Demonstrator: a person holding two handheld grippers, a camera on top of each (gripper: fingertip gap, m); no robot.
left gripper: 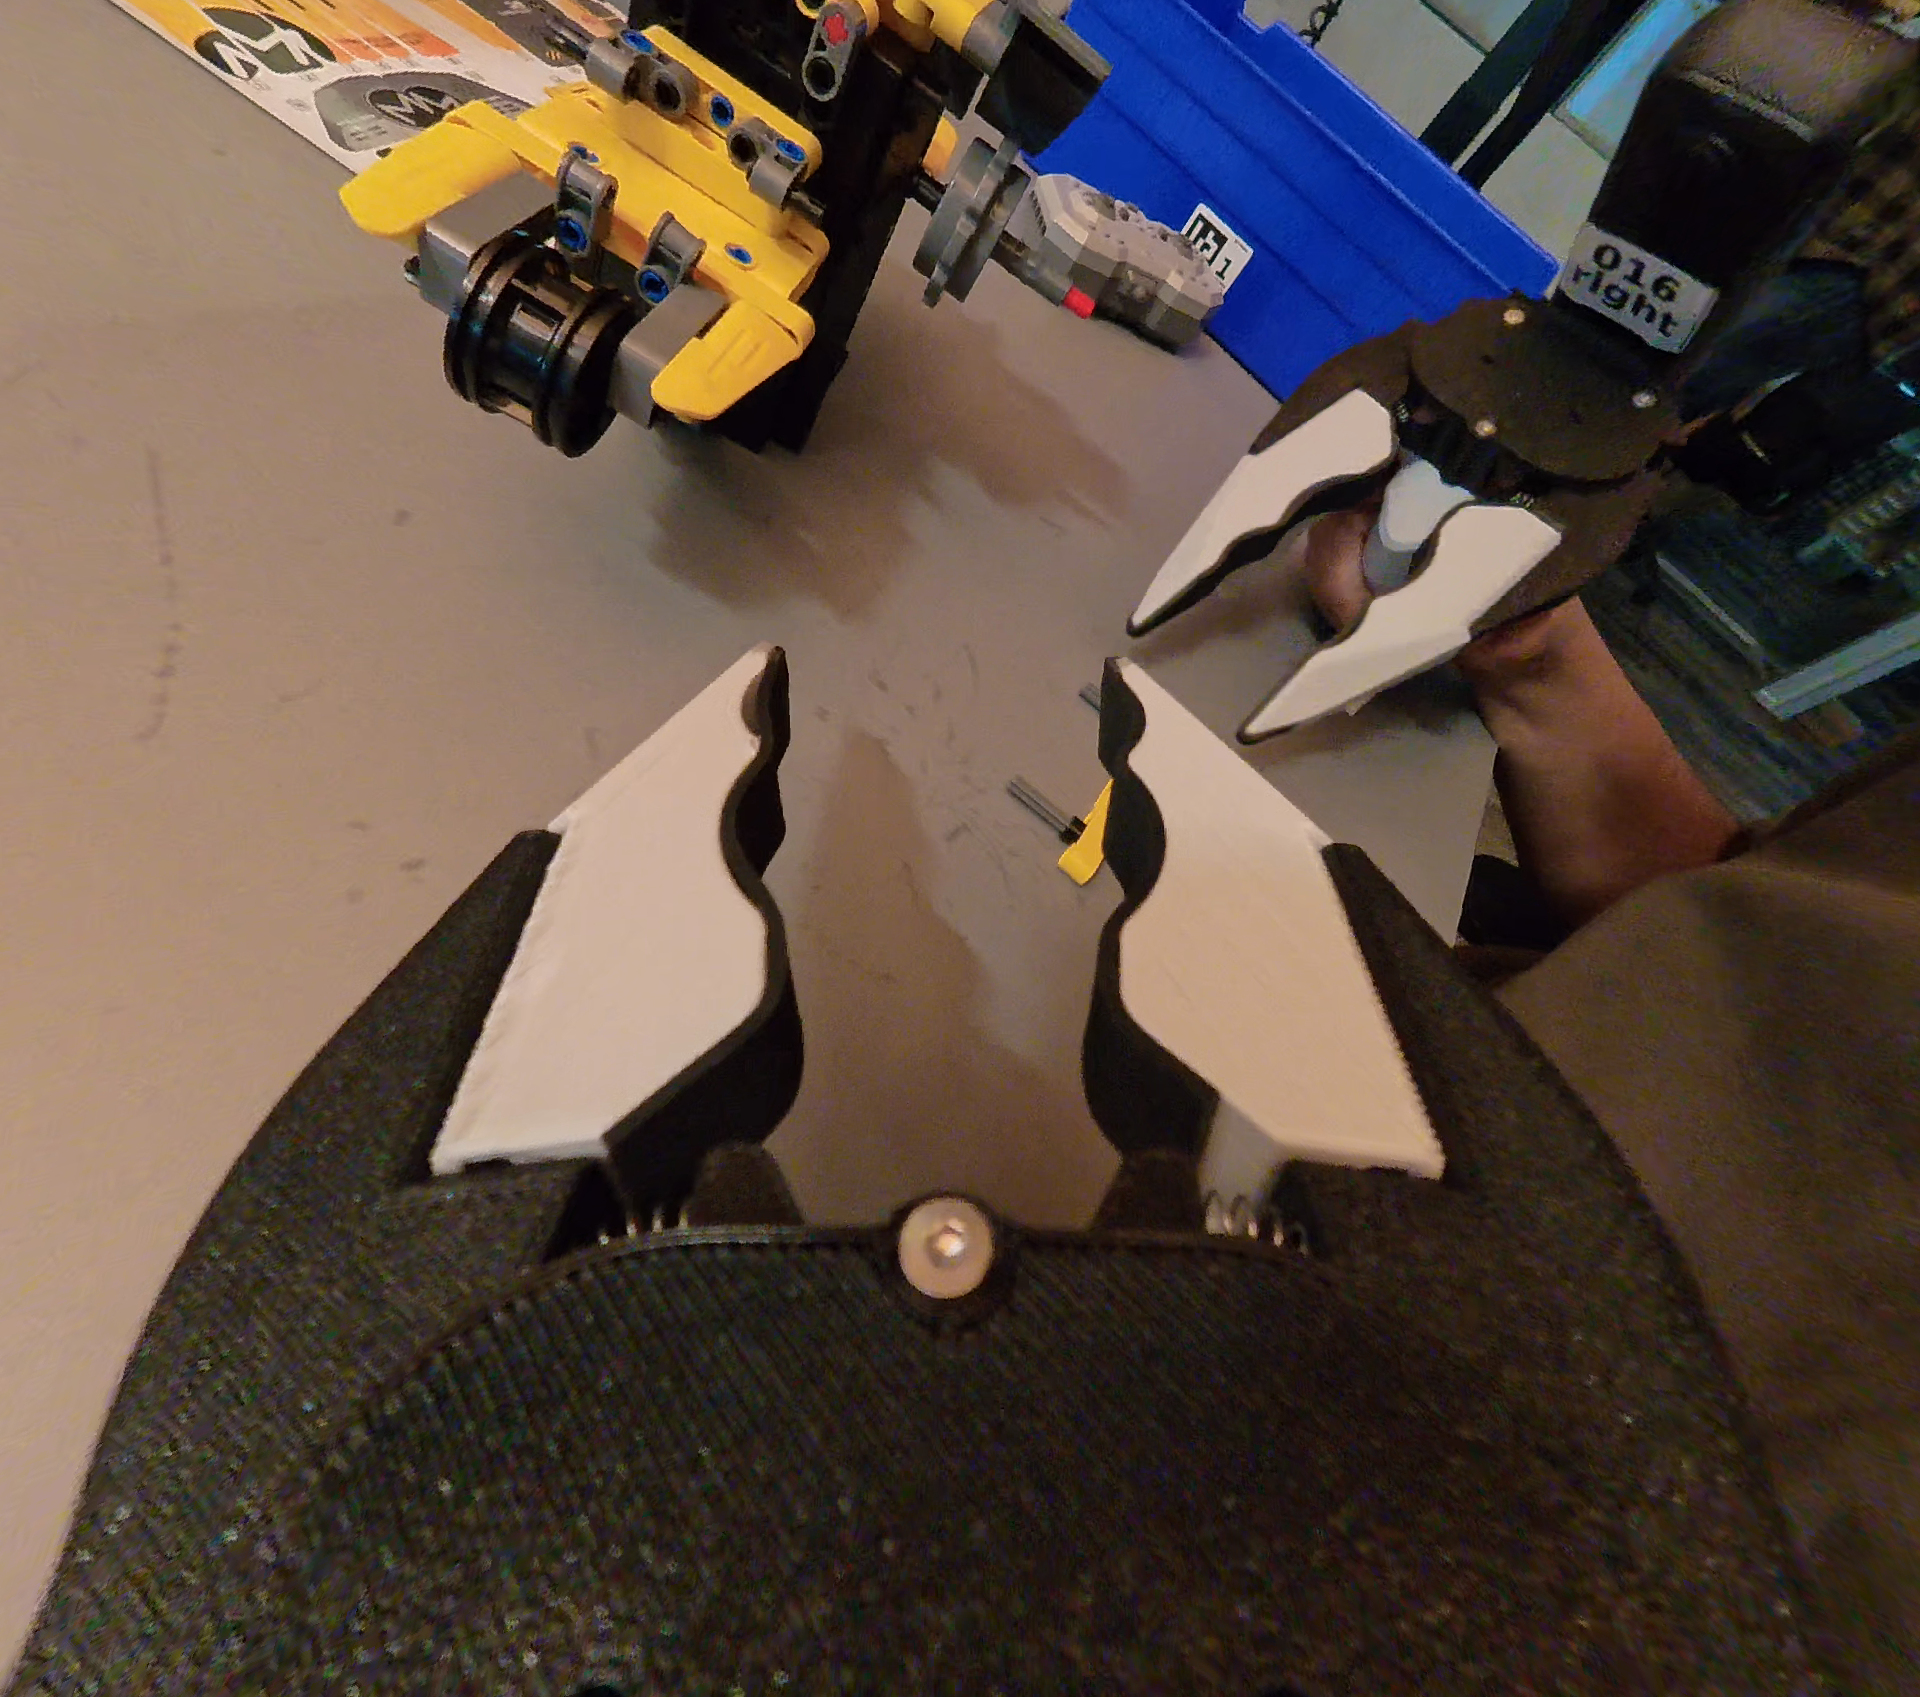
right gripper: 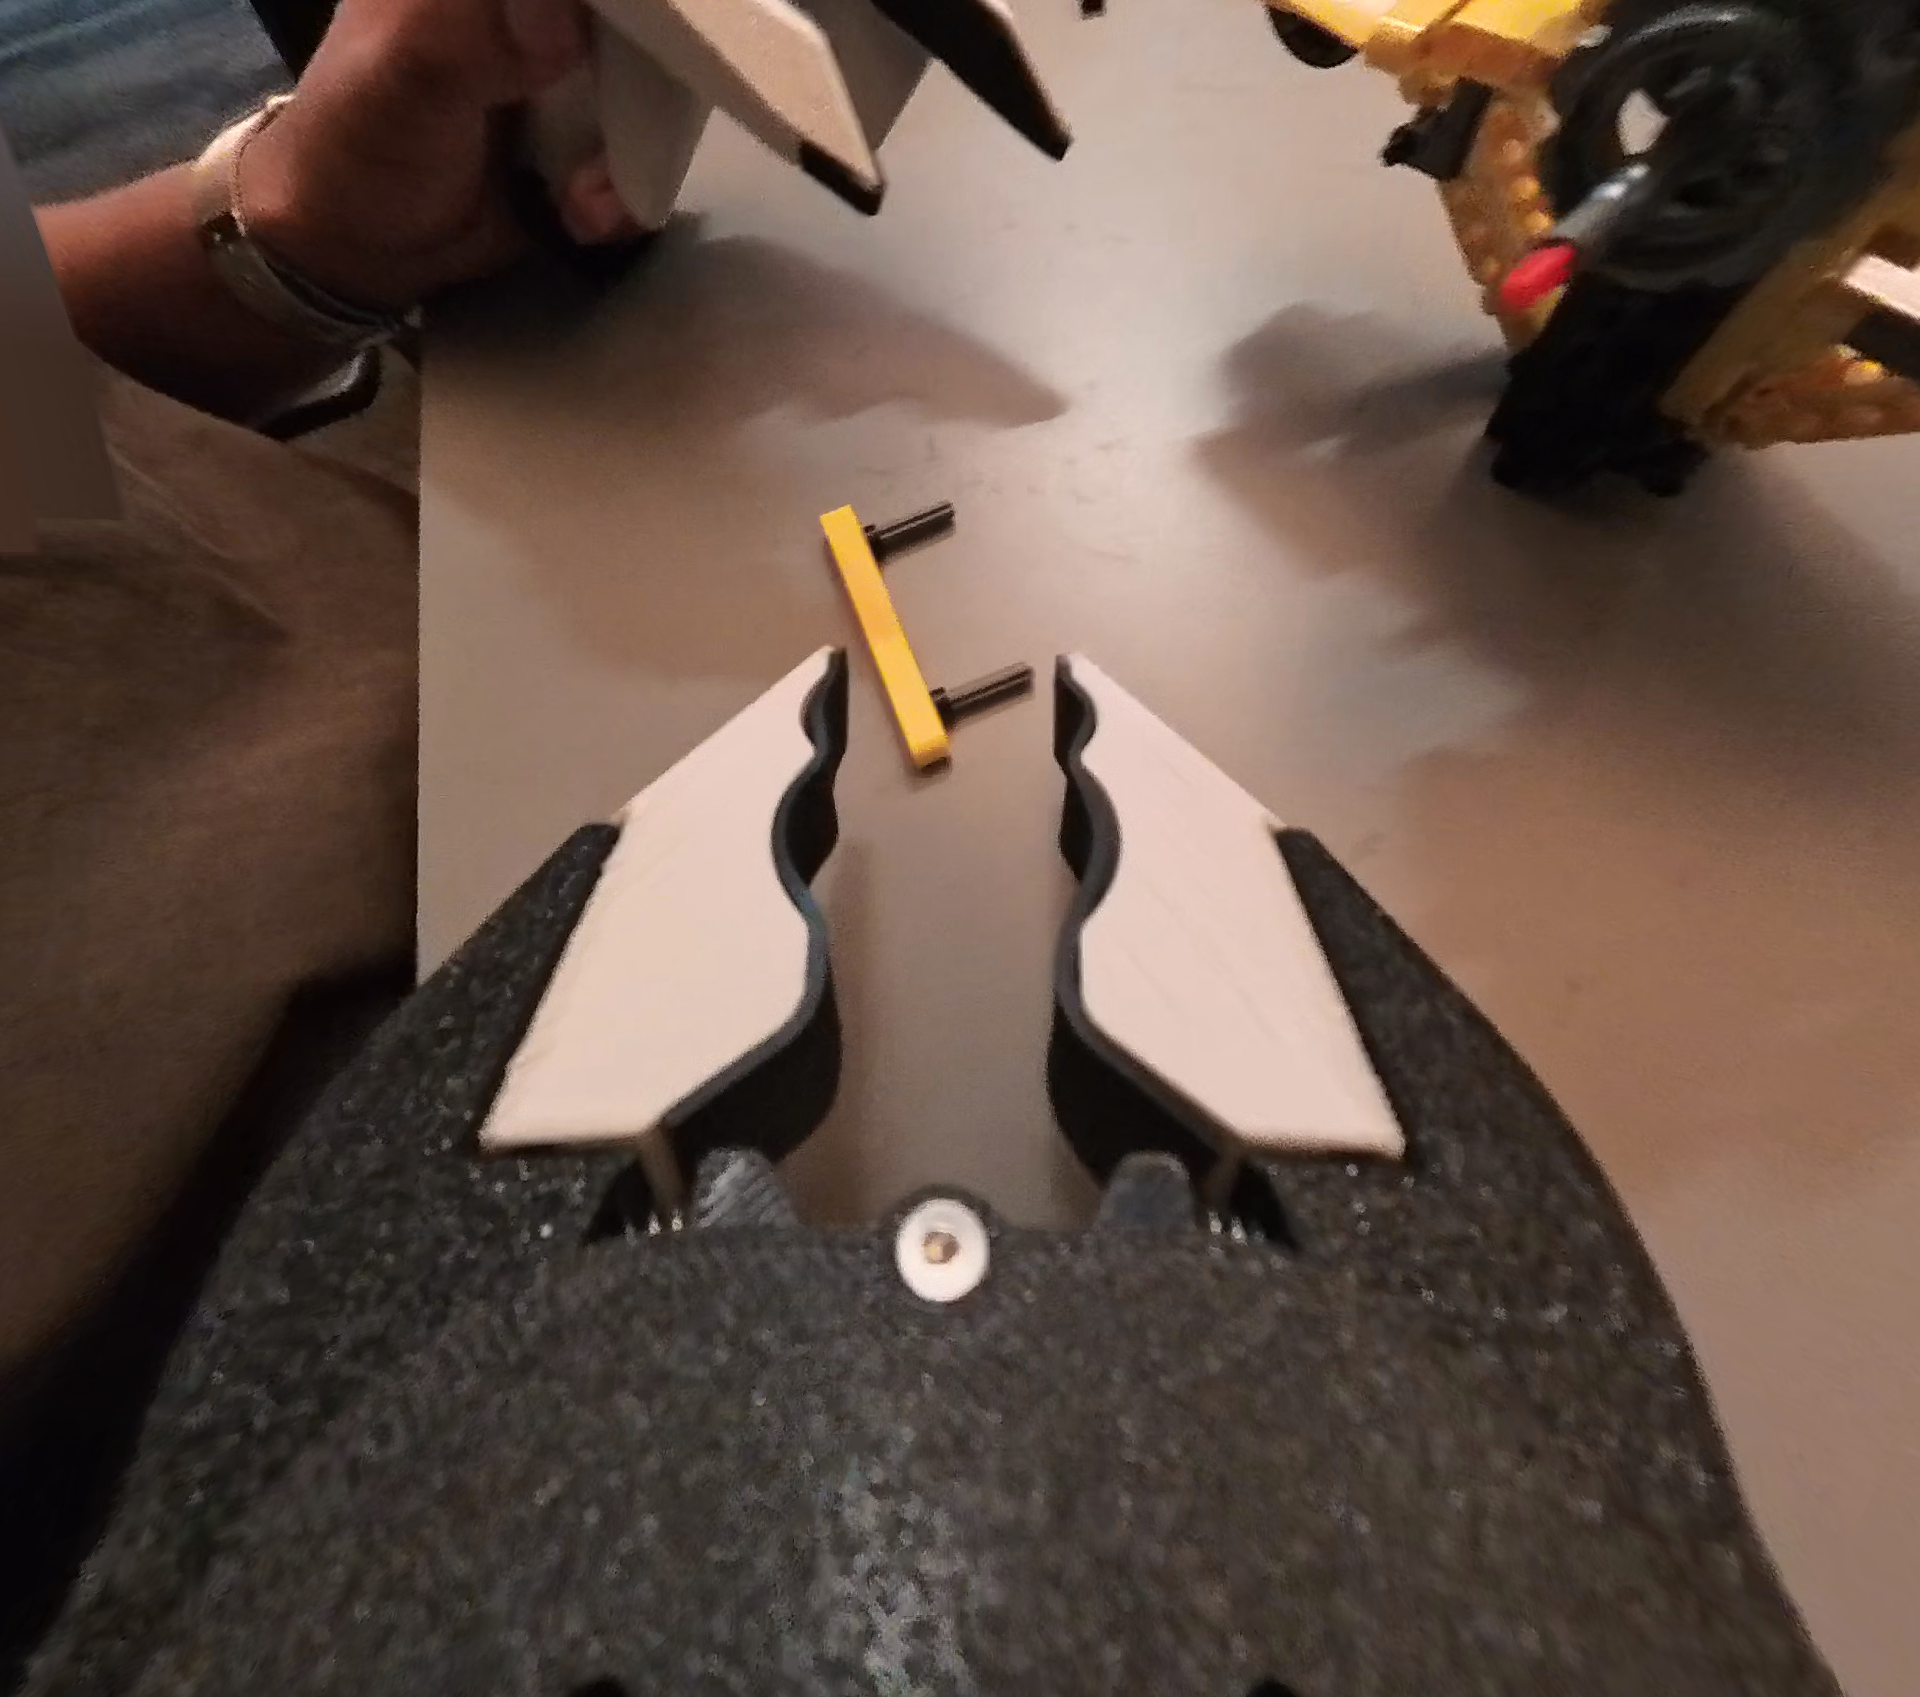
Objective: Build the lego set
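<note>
Two black pins stick from the flat yellow beam.

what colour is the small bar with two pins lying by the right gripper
Yellow bar, with two black pins; the right wrist view shows it best.

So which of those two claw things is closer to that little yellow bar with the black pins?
The right gripper: the yellow bar lies on the table just ahead of its open jaws. The left gripper hovers farther off, beyond the bar, also open.
</note>
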